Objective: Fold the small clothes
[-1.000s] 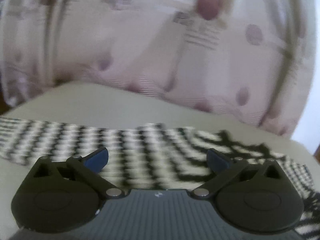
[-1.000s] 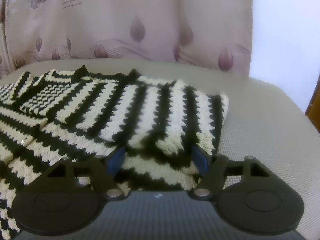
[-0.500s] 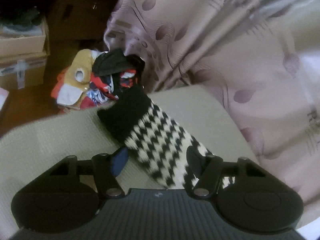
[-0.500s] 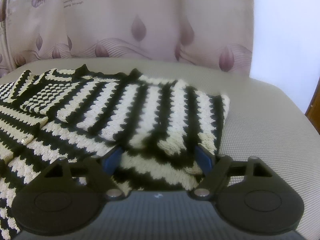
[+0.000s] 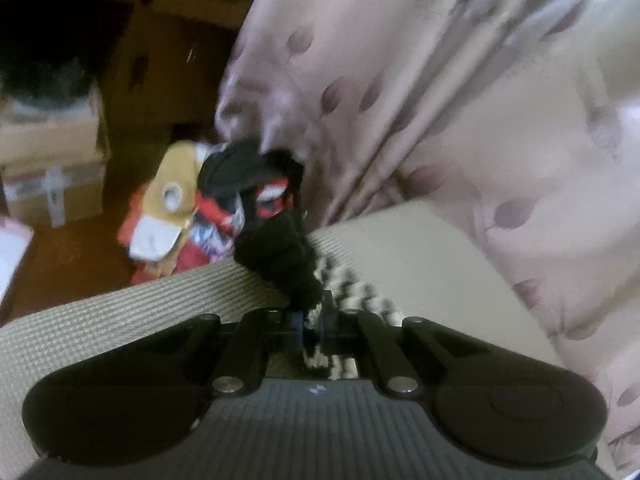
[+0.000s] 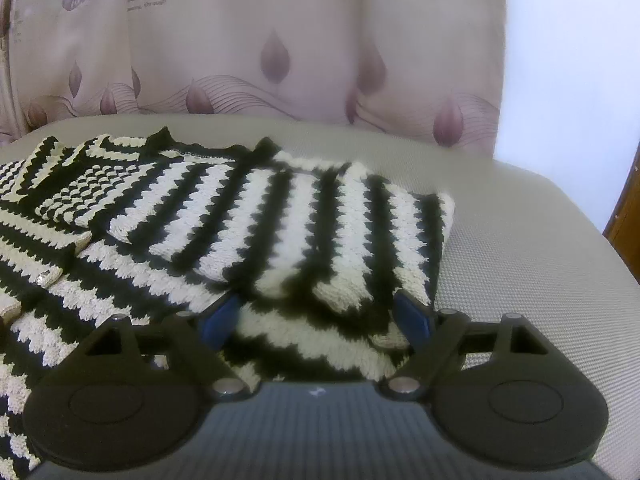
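A black-and-cream zigzag knit sweater lies on a beige woven surface, one part folded over the body. My right gripper is open, its blue-padded fingers just above the near edge of the folded part. In the left wrist view, my left gripper is shut on the sweater's sleeve close to its black cuff, which sticks out past the fingertips over the surface's edge.
A pink leaf-print curtain hangs right behind the surface. Beyond the left edge, a pile of colourful clothes and cardboard boxes sit on a brown floor. A bright white wall shows at the right.
My left gripper swung left from the sweater body to the sleeve end and closed on it near the cuff. My right gripper stayed open and barely moved.
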